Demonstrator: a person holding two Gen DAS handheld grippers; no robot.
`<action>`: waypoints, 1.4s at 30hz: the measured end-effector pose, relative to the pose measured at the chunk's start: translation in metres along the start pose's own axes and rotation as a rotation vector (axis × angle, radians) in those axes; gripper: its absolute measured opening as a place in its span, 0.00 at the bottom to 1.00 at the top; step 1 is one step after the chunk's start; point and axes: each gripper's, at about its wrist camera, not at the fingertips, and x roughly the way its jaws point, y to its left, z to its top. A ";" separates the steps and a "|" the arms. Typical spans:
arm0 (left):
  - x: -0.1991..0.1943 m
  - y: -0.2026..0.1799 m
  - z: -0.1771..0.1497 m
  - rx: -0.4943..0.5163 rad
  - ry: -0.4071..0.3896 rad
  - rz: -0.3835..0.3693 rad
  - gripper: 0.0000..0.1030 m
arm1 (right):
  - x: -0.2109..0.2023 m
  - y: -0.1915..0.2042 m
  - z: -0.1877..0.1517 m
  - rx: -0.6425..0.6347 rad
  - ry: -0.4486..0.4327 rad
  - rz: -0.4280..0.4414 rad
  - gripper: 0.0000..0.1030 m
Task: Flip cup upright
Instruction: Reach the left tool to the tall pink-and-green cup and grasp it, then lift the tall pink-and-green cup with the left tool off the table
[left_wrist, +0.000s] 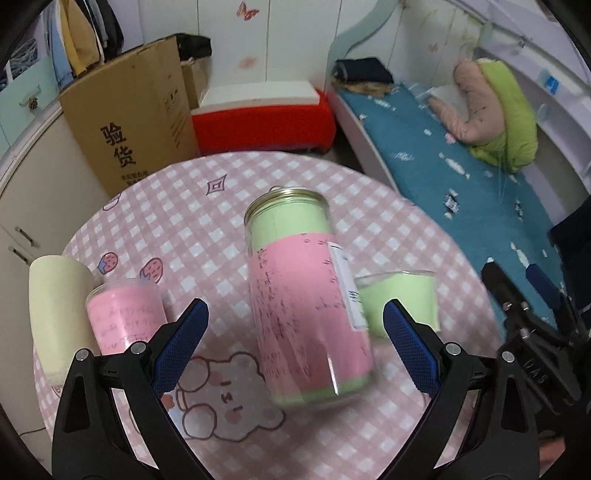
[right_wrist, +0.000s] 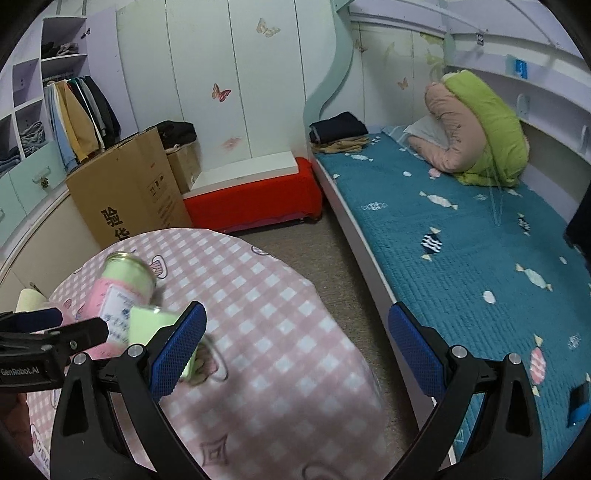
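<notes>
A tall clear can-shaped cup (left_wrist: 306, 295) with pink and green paper inside and a metal rim stands tilted on the round pink checked table (left_wrist: 207, 229), between the wide-apart fingers of my left gripper (left_wrist: 295, 328), which is open and not touching it. A short green cup (left_wrist: 400, 301) sits just right of it, and a small pink cup (left_wrist: 125, 314) at the left. My right gripper (right_wrist: 295, 336) is open and empty, over the table's right edge. The tall cup (right_wrist: 123, 286) and green cup (right_wrist: 155, 325) show at the left of the right wrist view.
A cream cylinder (left_wrist: 59, 306) stands at the table's left edge. A cardboard box (left_wrist: 129, 118) and a red bench (left_wrist: 262, 118) stand behind the table. A bed with a blue cover (right_wrist: 461, 251) lies to the right, across a strip of floor (right_wrist: 332, 266).
</notes>
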 end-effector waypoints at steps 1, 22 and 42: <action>0.003 0.001 0.001 -0.005 0.009 0.004 0.93 | 0.003 -0.001 0.001 -0.001 -0.001 0.009 0.92; 0.023 0.019 -0.012 -0.057 0.086 -0.118 0.68 | 0.025 -0.003 0.002 0.042 0.045 0.079 0.92; -0.069 0.026 -0.073 -0.013 -0.023 -0.088 0.68 | -0.071 0.009 -0.028 0.065 0.014 0.001 0.92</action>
